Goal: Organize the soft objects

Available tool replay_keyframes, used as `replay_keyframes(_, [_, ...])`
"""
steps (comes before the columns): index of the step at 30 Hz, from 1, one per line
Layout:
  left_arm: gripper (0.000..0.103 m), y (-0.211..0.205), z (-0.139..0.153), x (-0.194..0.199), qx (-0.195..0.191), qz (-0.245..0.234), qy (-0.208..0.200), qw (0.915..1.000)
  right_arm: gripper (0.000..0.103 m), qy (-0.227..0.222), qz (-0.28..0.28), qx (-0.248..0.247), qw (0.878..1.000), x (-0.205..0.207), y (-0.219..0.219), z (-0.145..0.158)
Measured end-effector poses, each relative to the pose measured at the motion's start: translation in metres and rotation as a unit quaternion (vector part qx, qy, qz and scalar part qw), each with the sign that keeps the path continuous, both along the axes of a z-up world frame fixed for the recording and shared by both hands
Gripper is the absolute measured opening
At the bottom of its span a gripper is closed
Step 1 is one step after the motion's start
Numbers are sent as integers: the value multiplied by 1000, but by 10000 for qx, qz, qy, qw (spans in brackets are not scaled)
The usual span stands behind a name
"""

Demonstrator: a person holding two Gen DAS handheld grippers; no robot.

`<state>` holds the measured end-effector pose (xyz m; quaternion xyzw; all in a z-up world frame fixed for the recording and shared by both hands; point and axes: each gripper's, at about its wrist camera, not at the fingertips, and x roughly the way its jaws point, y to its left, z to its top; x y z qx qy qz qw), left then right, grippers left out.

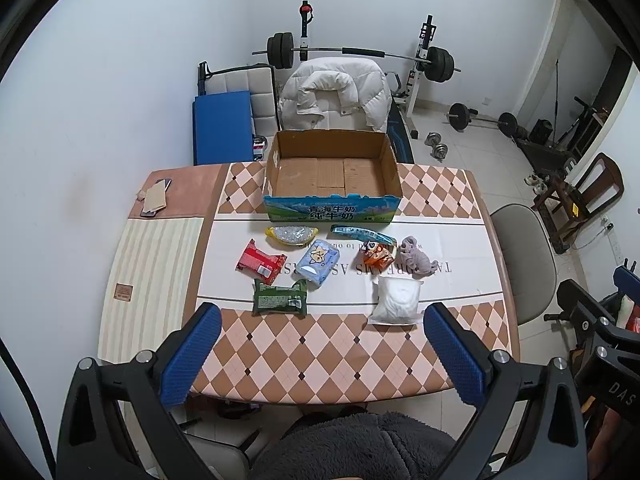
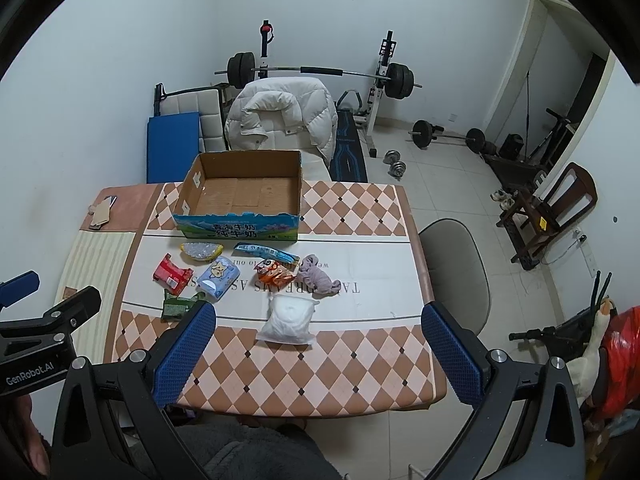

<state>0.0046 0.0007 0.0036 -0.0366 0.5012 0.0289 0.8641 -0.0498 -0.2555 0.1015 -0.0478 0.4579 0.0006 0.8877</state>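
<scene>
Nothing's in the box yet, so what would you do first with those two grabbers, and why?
Probably lower the right gripper onto the white pouch. Both grippers are open and hold nothing, the box is empty, and that pouch lies nearest the right gripper, clear of the other packets. The left gripper could then take the green packet.

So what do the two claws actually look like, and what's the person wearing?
Both match: the left claw and right claw each have two blue fingers with a dotted grip texture, bolted with silver screws to black angular frames. In the right wrist view, the left claw's black body carries white "GenRobot.AI" lettering. No cables show. The person wears a dark grey fleecy garment.
</scene>
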Motion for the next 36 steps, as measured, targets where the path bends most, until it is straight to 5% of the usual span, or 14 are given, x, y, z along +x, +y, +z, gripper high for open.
replay_keyframes(36, [103,-12,6,-5,75,-41,-87,9999,103,-76,-107,61,9999,-6,-23,14])
